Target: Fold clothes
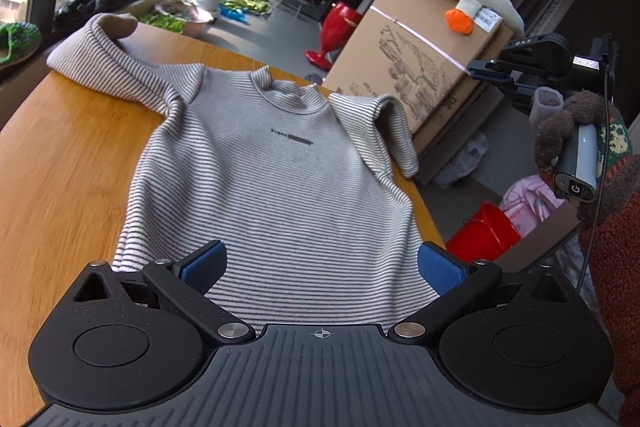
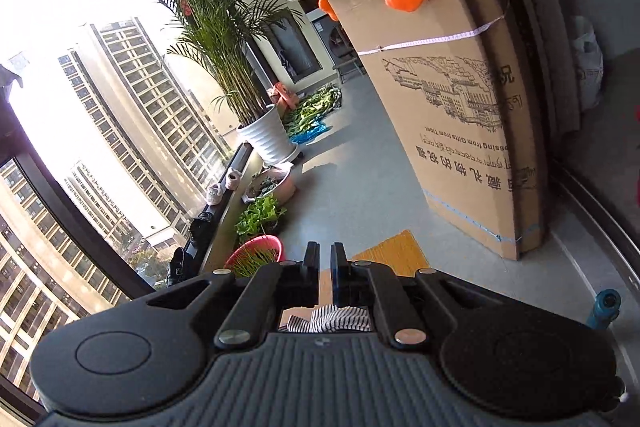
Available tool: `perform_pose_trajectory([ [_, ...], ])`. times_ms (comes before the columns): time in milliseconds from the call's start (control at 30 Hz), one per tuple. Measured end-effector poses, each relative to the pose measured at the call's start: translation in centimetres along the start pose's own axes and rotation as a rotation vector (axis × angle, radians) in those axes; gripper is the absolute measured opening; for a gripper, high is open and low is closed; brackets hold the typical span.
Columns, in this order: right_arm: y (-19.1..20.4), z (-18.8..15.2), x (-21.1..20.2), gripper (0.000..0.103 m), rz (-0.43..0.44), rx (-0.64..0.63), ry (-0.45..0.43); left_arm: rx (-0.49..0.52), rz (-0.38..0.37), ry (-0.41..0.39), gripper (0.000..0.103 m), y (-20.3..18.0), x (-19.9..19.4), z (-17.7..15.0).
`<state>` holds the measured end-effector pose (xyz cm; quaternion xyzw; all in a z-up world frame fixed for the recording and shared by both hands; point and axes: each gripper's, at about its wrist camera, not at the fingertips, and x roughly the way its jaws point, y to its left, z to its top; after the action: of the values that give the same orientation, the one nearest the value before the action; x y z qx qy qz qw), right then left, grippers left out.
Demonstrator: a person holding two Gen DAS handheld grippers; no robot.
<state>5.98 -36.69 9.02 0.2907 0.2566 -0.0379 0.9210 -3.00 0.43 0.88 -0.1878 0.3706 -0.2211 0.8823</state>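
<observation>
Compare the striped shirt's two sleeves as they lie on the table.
The left-hand sleeve stretches out long across the wooden table, while the right-hand sleeve is bunched up short at the table's edge. The left-hand one lies flat with its cuff far from the body; the right-hand one humps up close to the shoulder. Both share the same thin grey stripes.

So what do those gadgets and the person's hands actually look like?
Each gripper is matte black plastic with a ribbed grey top, round side discs, silver rivets and blue ridged pads: the left gripper, the right gripper. The right hand wears a brown knitted glove with a patterned cuff and a fuzzy rust-brown sleeve. A thin black cable hangs beside it.
</observation>
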Motion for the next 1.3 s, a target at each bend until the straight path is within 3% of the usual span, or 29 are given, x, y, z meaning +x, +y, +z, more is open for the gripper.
perform_pose_trajectory([
  [100,-4.9,-1.9,1.1,0.011,0.024,0.193,0.099,0.001,0.011,0.015,0.103,-0.1,0.5,-0.1],
  [167,-8.2,-3.8,1.8,0.029,0.057,0.345,0.157,0.009,0.019,0.031,0.103,-0.5,1.1,-0.2],
  [200,-9.9,-4.8,2.1,0.032,0.075,0.425,0.183,0.014,0.024,0.045,0.103,-0.8,1.6,-0.2],
  [300,-13.8,-8.2,3.6,0.034,0.137,0.659,0.251,0.038,0.038,0.084,0.103,-1.8,3.0,-0.4],
  [400,-15.6,-10.4,5.4,0.041,0.188,0.823,0.249,0.066,0.049,0.11,0.103,-2.8,4.0,-0.7],
  [600,-15.0,-10.2,9.4,0.064,0.22,0.853,0.162,0.102,0.081,0.129,0.103,-3.4,4.6,-1.1],
  [667,-14.8,-10.1,10.8,0.065,0.211,0.868,0.17,0.092,0.097,0.129,0.103,-3.0,4.6,-1.1],
  [700,-14.7,-10.2,11.4,0.06,0.203,0.874,0.174,0.084,0.107,0.129,0.103,-2.7,4.6,-1.0],
  [800,-14.2,-9.4,12.7,0.053,0.165,0.819,0.15,0.069,0.124,0.132,0.103,-2.1,4.8,-0.8],
  [867,-14.0,-8.4,12.6,0.016,0.123,0.729,0.136,0.061,0.132,0.134,0.103,-1.7,4.9,-0.7],
  [933,-13.7,-6.9,11.4,0.009,0.092,0.621,0.096,0.06,0.133,0.129,0.103,-1.6,4.8,-0.6],
  [1133,-11.8,-0.8,3.6,0.008,0.015,0.269,-0.11,0.07,0.104,0.122,0.103,-2.3,5.0,-0.5],
  [1300,-8.3,1.8,-0.6,0.008,-0.045,0.034,-0.178,0.114,0.074,0.096,0.103,-3.7,4.3,-0.7],
])
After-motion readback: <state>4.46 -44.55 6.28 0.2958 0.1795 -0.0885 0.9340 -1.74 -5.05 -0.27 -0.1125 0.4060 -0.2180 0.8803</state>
